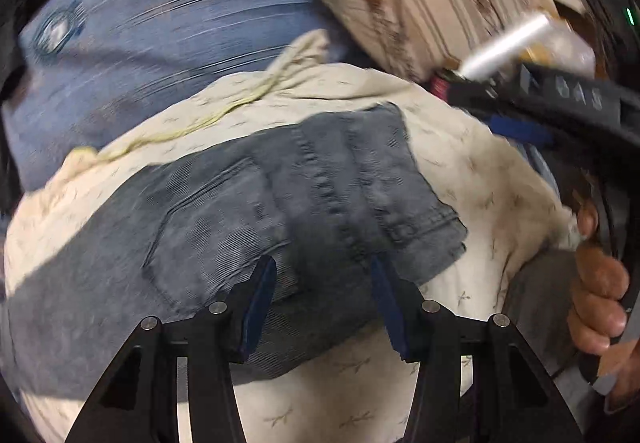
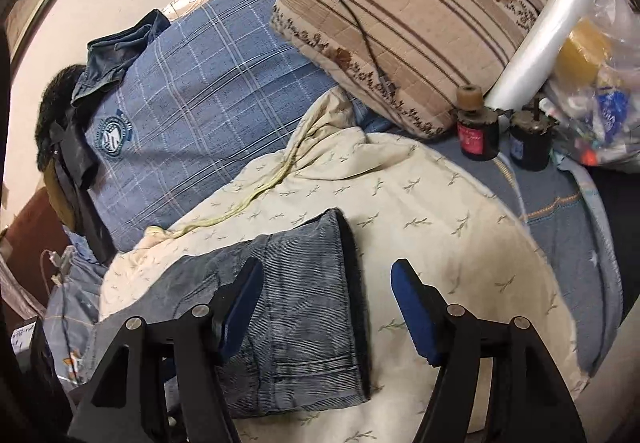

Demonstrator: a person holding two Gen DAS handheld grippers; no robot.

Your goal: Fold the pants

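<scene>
I see the folded grey pants (image 2: 288, 307) lying on a cream leaf-print blanket (image 2: 440, 243) on the bed. My left tool (image 1: 324, 283) hangs over them, blue pads apart and gripping nothing. My right tool (image 2: 326, 295) gapes wider, empty, above the pants' right edge. Farther off lies a striped pillow (image 2: 420, 23).
</scene>
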